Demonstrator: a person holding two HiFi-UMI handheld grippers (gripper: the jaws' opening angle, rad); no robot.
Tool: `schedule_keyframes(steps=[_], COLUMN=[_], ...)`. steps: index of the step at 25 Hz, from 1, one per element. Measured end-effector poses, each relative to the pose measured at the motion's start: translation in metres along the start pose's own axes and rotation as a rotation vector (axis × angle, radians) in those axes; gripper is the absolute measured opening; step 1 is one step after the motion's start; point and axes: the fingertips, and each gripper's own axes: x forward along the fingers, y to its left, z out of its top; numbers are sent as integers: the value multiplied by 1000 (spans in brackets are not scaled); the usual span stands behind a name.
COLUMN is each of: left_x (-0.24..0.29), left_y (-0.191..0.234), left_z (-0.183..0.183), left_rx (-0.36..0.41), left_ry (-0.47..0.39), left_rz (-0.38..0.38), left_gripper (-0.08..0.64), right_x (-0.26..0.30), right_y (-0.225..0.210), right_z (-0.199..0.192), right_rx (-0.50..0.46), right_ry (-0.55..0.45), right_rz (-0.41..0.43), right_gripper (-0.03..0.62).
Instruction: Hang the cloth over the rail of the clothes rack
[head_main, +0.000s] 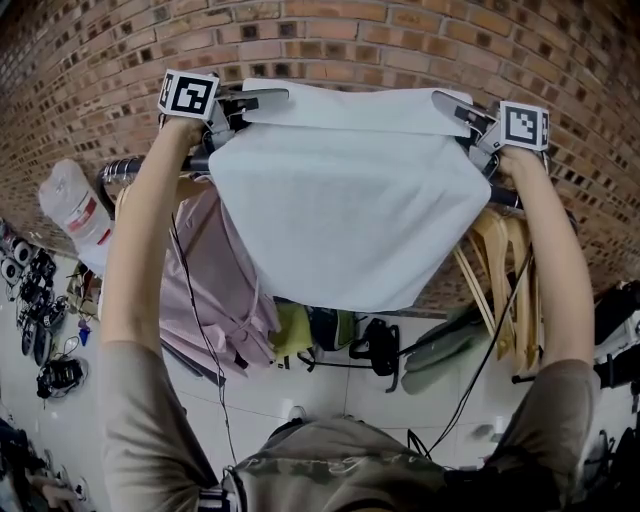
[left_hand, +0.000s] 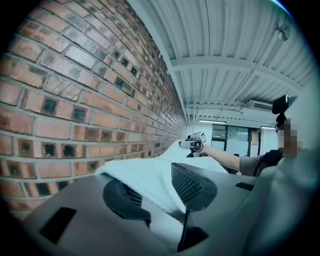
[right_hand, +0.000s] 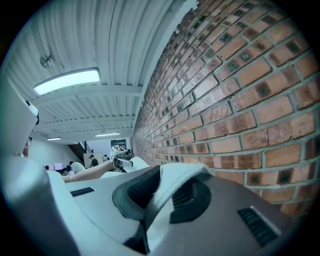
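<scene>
The left hand-held gripper had its two jaws apart. The white cloth lay between them, but the pads were not squeezing it, so that corner was let go. The right hand-held gripper was clenched tight on the other top corner, with a fold of cloth pinched between its jaws.

Both were held up high, well apart, one at each end of the cloth's top edge. Both were close to the brick wall.

The cloth was spread wide between them. Its top edge looked folded over the rail of the clothes rack, and the big front part hung down loose in front. The rail poked out at the left side and went behind the cloth. How much cloth hung down the back could not be seen.

A pink garment hung on the rail at the left, just beside the cloth. Some wooden hangers hung at the right.

The job looked almost done, because the cloth seemed to rest on the rail already. What was left, I think, was for the right one to let go too. Then both could pull away without dragging the cloth off.
</scene>
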Motion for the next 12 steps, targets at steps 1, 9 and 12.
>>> schedule_keyframes(steps=[1, 9, 12], left_x=[0, 4, 4], left_y=[1, -9, -8], left_z=[0, -7, -9], left_rx=[-2, -100, -127], left_ry=[1, 6, 7], left_rz=[6, -59, -58], left_gripper=[148, 339, 367], right_x=[0, -2, -1], right_y=[1, 2, 2], right_z=[1, -2, 0], right_rx=[-2, 12, 12], right_ry=[-1, 7, 1], right_rz=[4, -4, 2], right_gripper=[22, 23, 23])
